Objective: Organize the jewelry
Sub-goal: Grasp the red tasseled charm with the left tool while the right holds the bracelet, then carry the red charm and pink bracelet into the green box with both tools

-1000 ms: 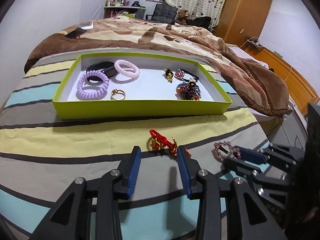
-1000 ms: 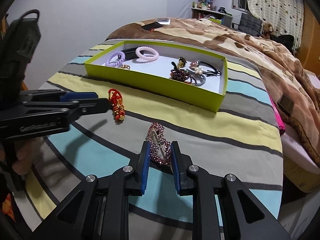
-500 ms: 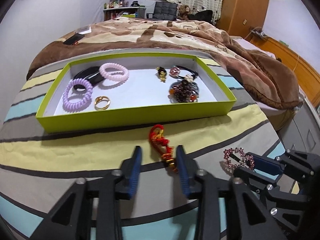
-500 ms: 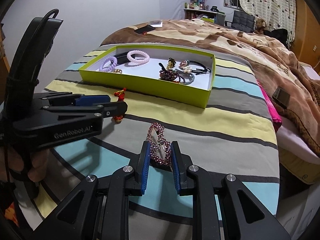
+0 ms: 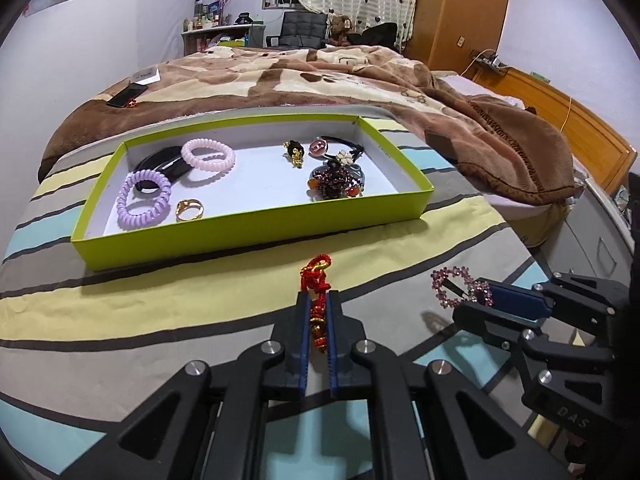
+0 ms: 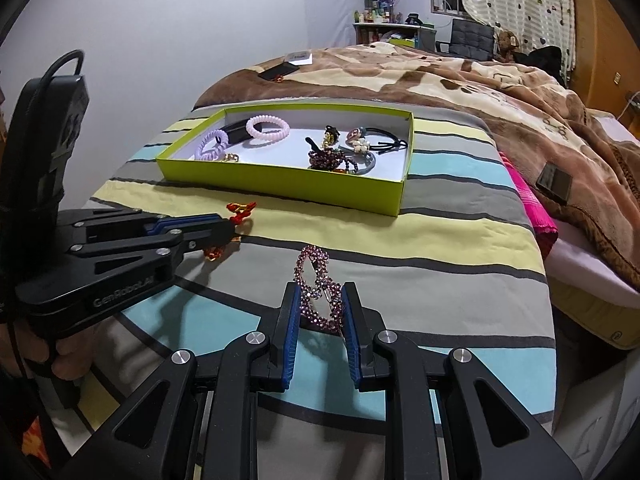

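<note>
At the near edge of the bed, on the striped cover:
Left gripper (image 5: 317, 322): clenched on the red knotted charm (image 5: 316, 280); the charm runs lengthwise between the pads, its looped top poking out past the fingertips toward the tray.
Why held so: pinching along the cord's length likely keeps the small gold beads from slipping out during a carry.
Right gripper (image 6: 320, 312): grasping the pink rhinestone hair clip (image 6: 316, 280) across its width, so the jaws stand partly apart; the clip's far loop sticks out beyond the tips.
Side by side: in the right wrist view the left gripper (image 6: 208, 232) sits to the left, near but apart from the clip.
Striped cover (image 5: 200, 320): both pieces are just above it or brushing it; I cannot tell which.
Middle of the bed, green tray (image 5: 256, 236): its long near wall faces both grippers, beyond them.
Tray's left end: purple coil hair tie (image 5: 144, 198), pink coil hair tie (image 5: 208, 156) and gold ring (image 5: 190, 210), grouped like with like.
Tray's right end: a beaded cluster (image 5: 334, 182) and other ornaments.
Judgement: the bare white middle looks the handiest drop spot.
Far end: brown blanket (image 5: 320, 72).
</note>
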A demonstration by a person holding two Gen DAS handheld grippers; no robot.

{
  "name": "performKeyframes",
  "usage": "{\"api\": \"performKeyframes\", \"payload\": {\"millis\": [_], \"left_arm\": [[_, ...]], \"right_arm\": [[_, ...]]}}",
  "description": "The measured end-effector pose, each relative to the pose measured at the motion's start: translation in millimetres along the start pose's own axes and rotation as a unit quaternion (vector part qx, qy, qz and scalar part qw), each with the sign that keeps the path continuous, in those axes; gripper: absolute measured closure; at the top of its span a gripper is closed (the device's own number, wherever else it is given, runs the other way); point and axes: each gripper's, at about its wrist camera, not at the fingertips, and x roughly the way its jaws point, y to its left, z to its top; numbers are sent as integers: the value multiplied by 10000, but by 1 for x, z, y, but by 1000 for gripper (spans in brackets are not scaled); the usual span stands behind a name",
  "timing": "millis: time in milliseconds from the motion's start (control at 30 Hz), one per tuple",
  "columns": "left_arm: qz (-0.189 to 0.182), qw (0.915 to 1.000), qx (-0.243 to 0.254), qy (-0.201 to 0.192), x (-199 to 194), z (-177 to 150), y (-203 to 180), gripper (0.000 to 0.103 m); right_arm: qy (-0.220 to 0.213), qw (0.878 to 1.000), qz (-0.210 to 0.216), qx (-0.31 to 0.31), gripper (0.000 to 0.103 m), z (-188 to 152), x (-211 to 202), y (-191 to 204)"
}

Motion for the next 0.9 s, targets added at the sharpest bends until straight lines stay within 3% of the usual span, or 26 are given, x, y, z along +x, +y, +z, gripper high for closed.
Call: {"api": "performKeyframes", "payload": {"millis": [400, 900], "left_arm": [[-76, 9992, -135, -381, -29, 20, 24, 96], [88, 9991, -73, -402, -8, 60, 54, 96]], "right_arm": [[-279, 9995, 58, 156, 82, 21, -11, 1], [-431, 9986, 249, 177, 82, 86, 17, 0]]}}
